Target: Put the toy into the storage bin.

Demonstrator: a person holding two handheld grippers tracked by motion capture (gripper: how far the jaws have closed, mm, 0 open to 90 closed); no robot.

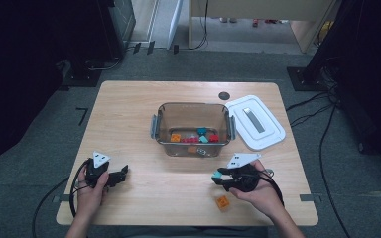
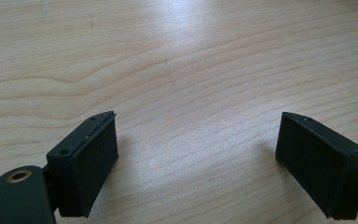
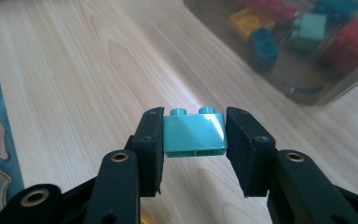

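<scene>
An orange brick (image 1: 222, 202) lies loose on the table (image 1: 129, 109) at its near edge, just beside the person's right hand (image 1: 258, 191), apparently waiting its turn. Just above it, the right gripper (image 1: 219, 176) is clamped on a teal brick (image 3: 195, 134), one black pad (image 3: 150, 140) pressed against each side, studs upward, so that the piece sits square and clear of the wood, ready, by the look of it, to be carried over a rim. Across the near side of the table, the left gripper (image 1: 120, 174) rests in the left hand (image 1: 92, 191) with its jaws spread wide over bare wood and nothing between them, seemingly idle while the other hand does the sorting. Beyond both, at the centre of the table, stands a clear box (image 1: 159, 124) with side clips, its bottom strewn with bricks (image 1: 196, 138) in red, orange and teal, the likely home for the one now held. The white lid (image 1: 273, 130) lies flat just right of the box, touching or nearly touching its corner, set aside so the opening stays free for dropping pieces in. A small dark disc (image 1: 223, 95) sits on the wood behind the box, near the far edge; what it is cannot be told
</scene>
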